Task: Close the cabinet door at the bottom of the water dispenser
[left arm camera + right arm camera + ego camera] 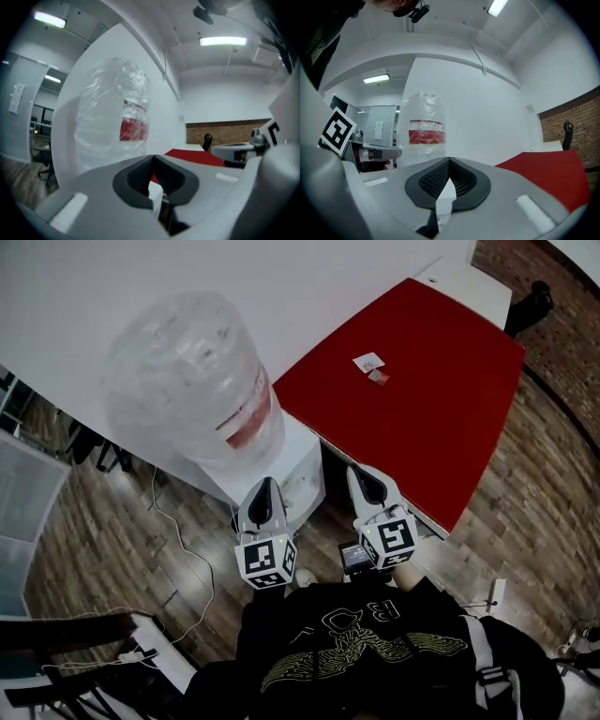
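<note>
At the front of the left gripper (153, 158), the two dark ribbed pads (138, 174) are pressed together at their tips with nothing pinched between them. The right gripper (450, 160) is the same, its meshed pads (433, 180) meeting in a point and holding nothing. From the head view both grippers hover side by side, near each other, each carrying a cube with black-and-white square markers, the left cube (267, 561) and the right cube (394, 538), just above the person's black shirt (356, 652), whose pale lettering and winged print cannot be read. Just ahead of the jaws stands the white water dispenser (298, 460), topped by a large clear plastic water bottle (183, 381) with a red and white label (248, 423); its print is too blurred to read in any view. The cabinet door at the bottom of the dispenser cannot be made out, hidden under the dispenser's top from this steep angle. Beside the dispenser, on its right, is a red-topped rectangular table (412, 381) with a small white card (368, 361) lying on it, its writing too small to tell. A thin white cable (183, 549) trails across the brown wood-plank floor (103, 521).
</note>
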The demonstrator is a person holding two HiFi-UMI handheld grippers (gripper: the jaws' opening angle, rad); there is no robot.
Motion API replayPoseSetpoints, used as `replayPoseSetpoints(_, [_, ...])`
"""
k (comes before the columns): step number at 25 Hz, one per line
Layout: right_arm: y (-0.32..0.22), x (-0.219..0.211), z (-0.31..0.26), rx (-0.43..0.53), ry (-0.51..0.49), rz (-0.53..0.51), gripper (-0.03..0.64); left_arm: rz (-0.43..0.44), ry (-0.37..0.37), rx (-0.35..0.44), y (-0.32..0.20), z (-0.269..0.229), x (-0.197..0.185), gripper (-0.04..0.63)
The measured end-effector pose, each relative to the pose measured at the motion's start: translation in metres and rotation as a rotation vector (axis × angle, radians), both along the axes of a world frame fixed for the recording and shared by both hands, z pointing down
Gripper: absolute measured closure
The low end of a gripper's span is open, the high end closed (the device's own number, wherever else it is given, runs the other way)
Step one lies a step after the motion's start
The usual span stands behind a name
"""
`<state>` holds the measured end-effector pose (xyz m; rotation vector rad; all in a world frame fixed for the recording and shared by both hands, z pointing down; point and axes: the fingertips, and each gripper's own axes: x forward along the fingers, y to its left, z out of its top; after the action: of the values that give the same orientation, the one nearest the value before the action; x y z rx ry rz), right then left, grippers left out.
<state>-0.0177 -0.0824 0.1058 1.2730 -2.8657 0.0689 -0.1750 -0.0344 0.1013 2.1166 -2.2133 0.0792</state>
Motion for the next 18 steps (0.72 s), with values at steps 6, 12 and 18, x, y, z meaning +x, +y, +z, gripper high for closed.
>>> replayPoseSetpoints(6, [0.003, -0.015, -0.015, 0.025, -0.028, 0.007, 0.618, -0.003, -0.038, 0.033, 0.002, -0.016, -0.002, 0.589])
replayPoseSetpoints(12, [0.003, -0.019, -0.012, 0.017, -0.012, 0.034, 0.618, -0.035, -0.029, 0.062, -0.001, -0.021, -0.019, 0.588])
replayPoseSetpoints(18, [0.008, -0.027, -0.005, 0.030, 0.049, 0.029, 0.618, -0.021, -0.039, 0.062, 0.000, -0.014, -0.020, 0.588])
